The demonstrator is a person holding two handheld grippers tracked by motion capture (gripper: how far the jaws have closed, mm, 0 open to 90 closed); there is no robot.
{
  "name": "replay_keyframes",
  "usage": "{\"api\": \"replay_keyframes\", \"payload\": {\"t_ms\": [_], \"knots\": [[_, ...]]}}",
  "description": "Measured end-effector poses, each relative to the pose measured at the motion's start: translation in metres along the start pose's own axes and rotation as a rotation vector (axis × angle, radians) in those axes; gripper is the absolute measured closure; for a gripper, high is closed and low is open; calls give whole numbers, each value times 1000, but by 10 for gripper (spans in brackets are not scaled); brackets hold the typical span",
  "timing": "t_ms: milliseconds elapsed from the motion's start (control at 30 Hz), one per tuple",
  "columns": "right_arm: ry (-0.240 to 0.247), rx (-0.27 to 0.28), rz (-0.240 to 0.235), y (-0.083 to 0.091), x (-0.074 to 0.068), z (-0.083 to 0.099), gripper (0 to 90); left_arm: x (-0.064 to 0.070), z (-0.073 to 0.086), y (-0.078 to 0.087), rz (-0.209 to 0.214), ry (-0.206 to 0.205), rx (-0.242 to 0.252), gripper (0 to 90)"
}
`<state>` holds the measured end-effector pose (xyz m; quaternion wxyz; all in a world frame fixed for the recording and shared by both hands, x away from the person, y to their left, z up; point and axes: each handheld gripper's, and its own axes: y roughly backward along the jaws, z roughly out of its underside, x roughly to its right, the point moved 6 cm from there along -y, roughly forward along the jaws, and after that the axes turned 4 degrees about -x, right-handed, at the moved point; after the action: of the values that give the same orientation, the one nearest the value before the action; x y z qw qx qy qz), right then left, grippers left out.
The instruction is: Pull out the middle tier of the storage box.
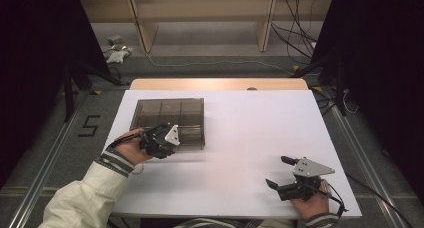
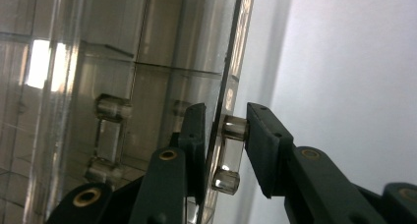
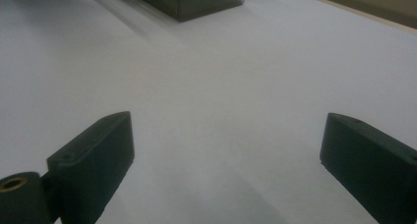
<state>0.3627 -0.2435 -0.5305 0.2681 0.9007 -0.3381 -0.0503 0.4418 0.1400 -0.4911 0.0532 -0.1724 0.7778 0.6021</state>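
The smoky clear plastic compartment box [image 1: 167, 122] lies on the white bench [image 1: 240, 138], toward its far left part. The left gripper [image 2: 223, 135] is at the box's near edge, jaws clamped on the lid's front lip, right at the small clear latch [image 2: 228, 155]. This looks like the step of unlatching or lifting the lid. The right gripper [image 1: 280, 173] hangs low over the bench well to the right of the box and nearer the person, jaws wide apart and holding nothing. Next the left hand likely has to pull the lip upward without sliding the box, so the right gripper may need to come over and steady it
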Motion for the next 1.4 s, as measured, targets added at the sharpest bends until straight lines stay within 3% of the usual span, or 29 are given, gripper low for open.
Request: {"api": "replay_keyframes", "payload": {"t_ms": [400,700,1400], "knots": [[-2,-5,1,0,0,0,73,12,1,4,21,5,11,698],[-2,-6,1,-1,0,0,74,19,2,2,34,-14,5,705],[2,-7,2,-1,0,0,76,26,3,4,47,-19,14,714]]}}
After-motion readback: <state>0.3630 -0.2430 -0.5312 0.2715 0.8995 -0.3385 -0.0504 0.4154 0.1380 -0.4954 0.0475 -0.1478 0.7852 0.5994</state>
